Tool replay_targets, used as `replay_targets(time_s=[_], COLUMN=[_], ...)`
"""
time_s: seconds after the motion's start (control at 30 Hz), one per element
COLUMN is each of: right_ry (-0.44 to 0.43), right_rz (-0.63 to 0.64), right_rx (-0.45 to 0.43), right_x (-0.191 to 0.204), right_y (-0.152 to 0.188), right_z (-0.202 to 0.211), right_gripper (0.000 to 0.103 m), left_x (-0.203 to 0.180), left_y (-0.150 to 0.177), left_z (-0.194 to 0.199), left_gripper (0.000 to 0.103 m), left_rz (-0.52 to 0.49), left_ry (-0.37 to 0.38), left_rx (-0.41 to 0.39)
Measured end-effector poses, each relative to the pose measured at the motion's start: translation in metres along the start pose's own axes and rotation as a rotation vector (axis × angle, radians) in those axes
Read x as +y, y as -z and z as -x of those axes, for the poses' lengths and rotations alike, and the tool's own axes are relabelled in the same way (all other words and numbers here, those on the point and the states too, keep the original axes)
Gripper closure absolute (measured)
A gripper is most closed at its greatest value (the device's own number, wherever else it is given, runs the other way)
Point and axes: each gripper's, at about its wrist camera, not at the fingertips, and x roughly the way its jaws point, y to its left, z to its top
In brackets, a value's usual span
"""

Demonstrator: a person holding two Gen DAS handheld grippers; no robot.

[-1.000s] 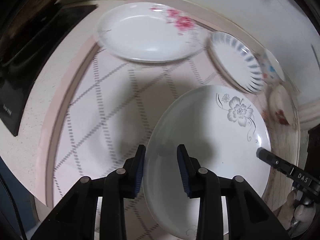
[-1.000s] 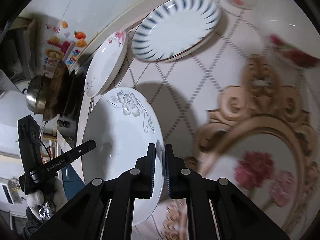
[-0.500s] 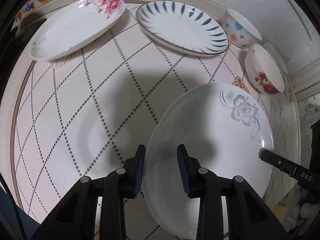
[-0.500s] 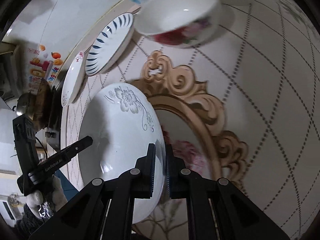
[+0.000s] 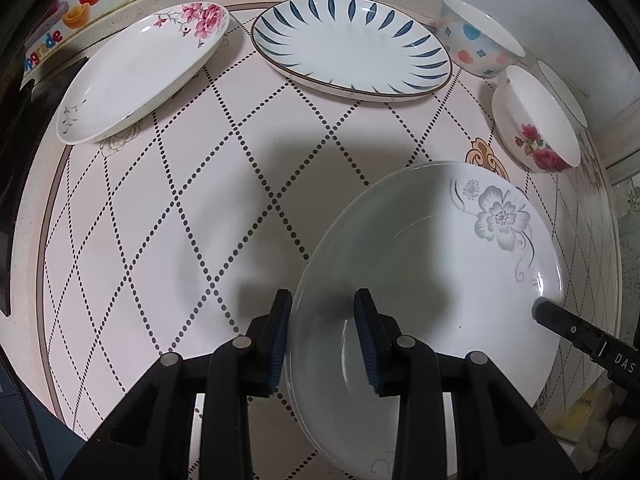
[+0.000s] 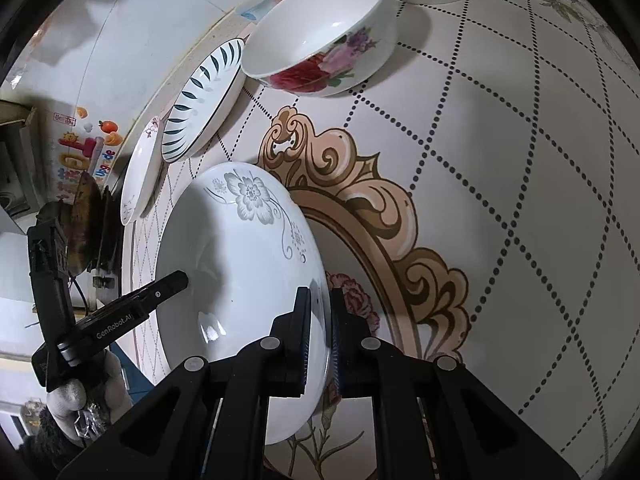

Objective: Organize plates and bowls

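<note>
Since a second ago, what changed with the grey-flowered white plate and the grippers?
Both grippers carried the grey-flowered white plate sideways along the tablecloth, away from the pink-flowered plate toward the rose bowl. Unchanged: the right gripper stays clamped on its rim, the left gripper straddling the opposite edge.

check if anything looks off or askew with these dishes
Only the grey-flower plate stands out: it is off the tablecloth, with the left hand-held gripper astride one rim and the right hand-held gripper clamped on the other. I see no chips, cracks or spills.
</note>
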Motion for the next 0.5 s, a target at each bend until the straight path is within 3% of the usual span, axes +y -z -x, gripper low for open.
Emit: replay_targets(time_s=[0.13,0.33,0.43,0.5], right_ry=[-0.002,0.042,0.021,-0.041], right_rz=[-0.031,-0.076,-0.092,-0.095], right_rx=[0.020,-0.004,-0.046,-0.066], right_x=[-0.002,0.008,0.036,0.064], right_y=[0.002,-0.004,-0.016,-0.032], right_z=[0.001,0.036,0.060,0.063], right_gripper=[0.092,0.089,0.069,0.043], left_x=[-0.003,0.034,0.068,0.099], left_y=[-0.013,-0.030,-0.050,-0.064], left_z=[-0.002,0.061,0.082,0.091], left_gripper=[0.074,0.072,0.065,0.059], left_rz=[0.013,0.056,0.113,0.168], left_ry=[0.029,0.100,0.129,0.127], left_rx=[0.019,-0.082,-0.129,-0.165])
